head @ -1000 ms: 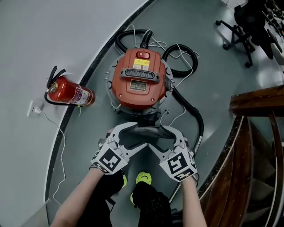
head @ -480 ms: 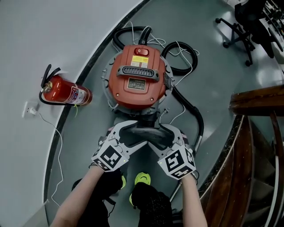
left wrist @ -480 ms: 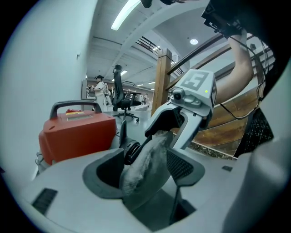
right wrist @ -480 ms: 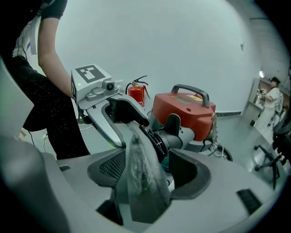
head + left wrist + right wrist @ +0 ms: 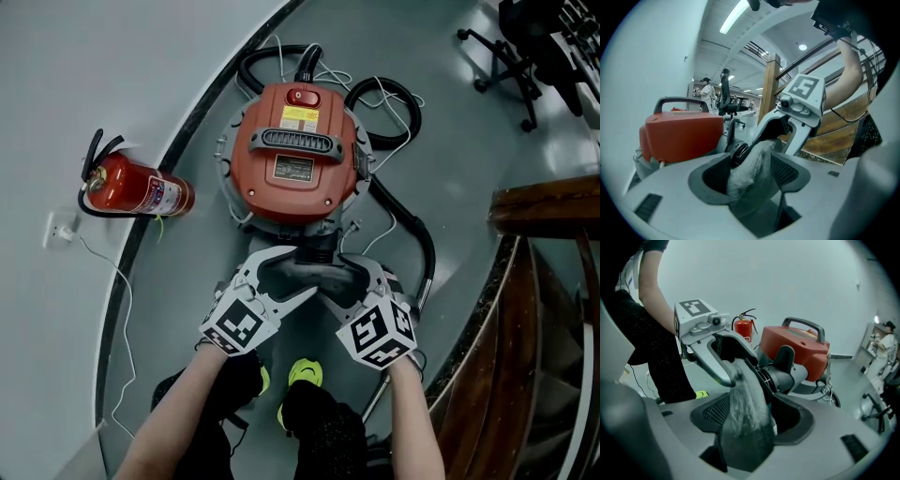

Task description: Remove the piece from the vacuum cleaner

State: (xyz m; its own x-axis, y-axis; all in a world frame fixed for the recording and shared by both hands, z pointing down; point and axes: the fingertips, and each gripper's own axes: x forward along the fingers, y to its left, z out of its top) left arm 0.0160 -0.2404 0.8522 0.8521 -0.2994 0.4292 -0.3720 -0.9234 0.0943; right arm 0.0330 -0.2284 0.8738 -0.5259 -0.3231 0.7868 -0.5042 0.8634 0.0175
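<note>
Now we are pinching the piece (image 5: 315,272) from both ends, left gripper (image 5: 294,274) just closing tighter, right gripper (image 5: 337,278) clamped, equally near, while the piece's neck is running straight ahead into the near side of the vacuum (image 5: 295,159).

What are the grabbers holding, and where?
The dark piece at the vacuum cleaner's front: the left gripper, its jaws just closing further, grips its left end, the right gripper its right end.

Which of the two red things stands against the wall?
The small red fire extinguisher, a slim cylinder; the round red vacuum cleaner sits out on the grey floor.
</note>
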